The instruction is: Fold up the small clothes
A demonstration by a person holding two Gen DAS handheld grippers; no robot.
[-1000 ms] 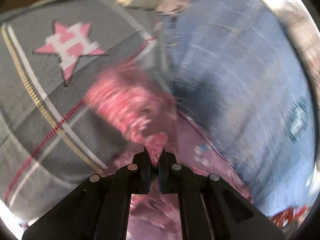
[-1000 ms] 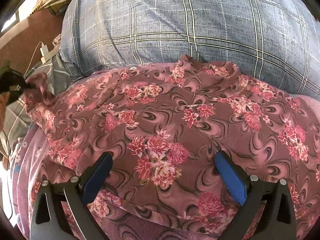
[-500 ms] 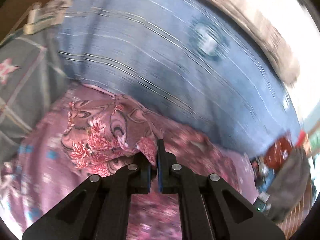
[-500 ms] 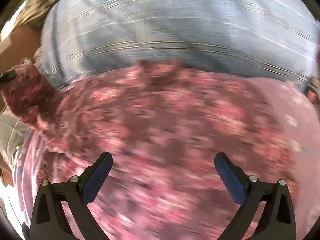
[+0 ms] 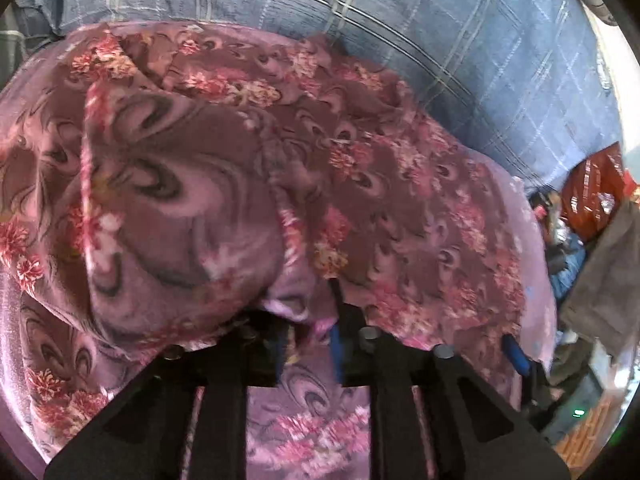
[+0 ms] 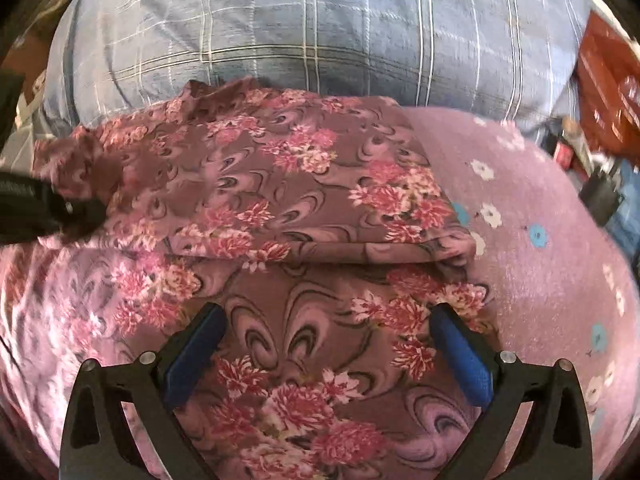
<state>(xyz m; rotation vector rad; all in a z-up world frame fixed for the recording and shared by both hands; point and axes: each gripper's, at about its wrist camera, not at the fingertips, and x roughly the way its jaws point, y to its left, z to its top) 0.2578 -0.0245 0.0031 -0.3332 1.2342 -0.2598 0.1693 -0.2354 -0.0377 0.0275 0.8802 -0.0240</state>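
Observation:
A maroon garment with pink flowers (image 6: 304,184) lies on the bed, one part folded over the rest, the fold edge running across the right wrist view. My left gripper (image 5: 308,336) hangs low over it. Its jaws are opening, and a loose flap of the garment (image 5: 180,208) drapes over the tips and into the narrow gap, not pinched. The same left gripper (image 6: 76,212) shows at the left edge of the right wrist view, at the folded layer's corner. My right gripper (image 6: 328,352) stands wide open just above the lower layer, nothing between its blue pads (image 6: 460,356).
A blue plaid pillow (image 6: 320,32) lies right behind the garment. The lilac bed sheet with small flowers (image 6: 540,220) shows bare to the right. A red bag (image 6: 608,92) and dark clutter (image 5: 592,280) sit past the bed's right edge.
My left gripper carried the garment's corner across to the right and laid it over the rest, then its jaws parted. The right gripper slid right along the cloth and stayed open.

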